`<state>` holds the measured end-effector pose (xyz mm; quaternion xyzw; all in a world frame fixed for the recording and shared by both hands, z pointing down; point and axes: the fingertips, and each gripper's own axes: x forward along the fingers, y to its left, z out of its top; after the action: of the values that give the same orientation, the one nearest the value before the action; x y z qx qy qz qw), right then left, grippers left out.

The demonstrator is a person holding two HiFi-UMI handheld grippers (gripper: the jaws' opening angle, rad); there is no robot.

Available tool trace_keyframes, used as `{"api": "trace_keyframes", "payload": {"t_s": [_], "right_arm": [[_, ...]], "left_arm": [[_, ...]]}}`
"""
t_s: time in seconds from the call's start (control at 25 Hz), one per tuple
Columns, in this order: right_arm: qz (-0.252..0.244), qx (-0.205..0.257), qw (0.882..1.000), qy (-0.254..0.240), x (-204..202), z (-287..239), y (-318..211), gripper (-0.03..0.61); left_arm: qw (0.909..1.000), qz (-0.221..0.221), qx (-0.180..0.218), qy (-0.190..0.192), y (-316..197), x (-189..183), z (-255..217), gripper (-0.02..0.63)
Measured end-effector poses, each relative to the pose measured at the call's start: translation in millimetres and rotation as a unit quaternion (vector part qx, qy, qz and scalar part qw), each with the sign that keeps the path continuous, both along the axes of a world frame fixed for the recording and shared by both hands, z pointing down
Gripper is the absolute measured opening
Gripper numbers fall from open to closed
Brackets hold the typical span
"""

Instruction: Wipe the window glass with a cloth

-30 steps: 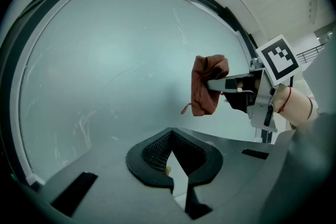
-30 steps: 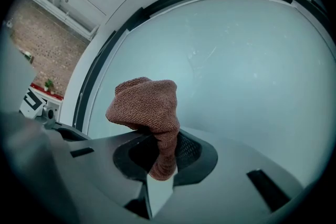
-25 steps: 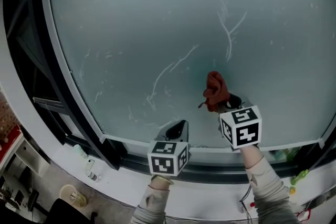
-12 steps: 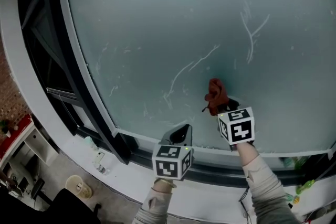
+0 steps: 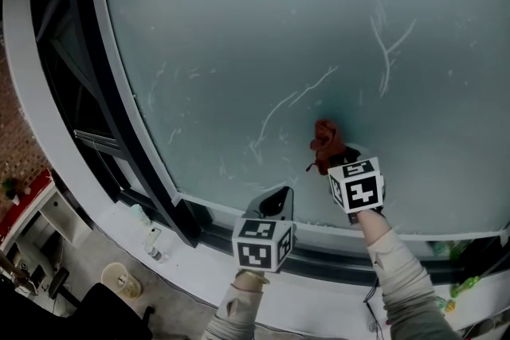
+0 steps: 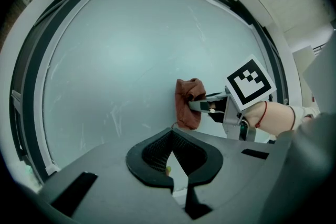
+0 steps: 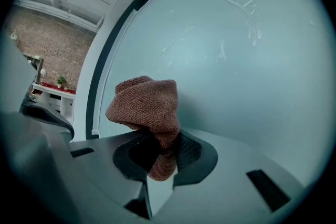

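The window glass [image 5: 263, 36] fills most of the head view, frosted teal with pale streaks [image 5: 291, 103]. A rust-brown cloth [image 5: 325, 143] lies against its lower part. My right gripper [image 5: 344, 158] is shut on the cloth, which bunches up above the jaws in the right gripper view [image 7: 144, 105] with its tail pinched at my right gripper [image 7: 160, 147]. My left gripper [image 5: 276, 199] hangs lower left, near the bottom frame, shut and holding nothing. From my left gripper [image 6: 171, 136] I see the cloth [image 6: 186, 105] and the right gripper [image 6: 202, 106] up to the right.
A dark window frame [image 5: 80, 91] runs down the left side. A white sill [image 5: 207, 267] lies under the glass with small bottles [image 5: 151, 239] at the left and green items [image 5: 458, 283] at the right. Shelves [image 5: 32, 227] stand below left.
The head view has shifted. Measured against the streaks, my right gripper and the cloth have slid a little left on the glass. The left gripper has barely moved.
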<state>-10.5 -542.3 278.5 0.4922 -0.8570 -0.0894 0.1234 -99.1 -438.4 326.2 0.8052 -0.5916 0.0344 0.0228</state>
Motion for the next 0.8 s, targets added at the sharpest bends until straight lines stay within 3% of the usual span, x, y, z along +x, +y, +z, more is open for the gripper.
{"api": "trace_keyframes", "payload": {"t_s": [0.36, 0.8], "right_arm": [[0.016, 0.006, 1.0, 0.008, 28.8, -2.3, 4.0, 0.048], [0.07, 0.014, 0.997, -0.001, 98.3, -5.4, 11.3, 0.048]], "left_arm": [[0.9996, 0.03, 0.002, 0.0, -11.5, 31.1, -0.7, 0.005], [0.9965, 0.084, 0.002, -0.004, -25.3, 83.9, 0.9, 0.005]]}}
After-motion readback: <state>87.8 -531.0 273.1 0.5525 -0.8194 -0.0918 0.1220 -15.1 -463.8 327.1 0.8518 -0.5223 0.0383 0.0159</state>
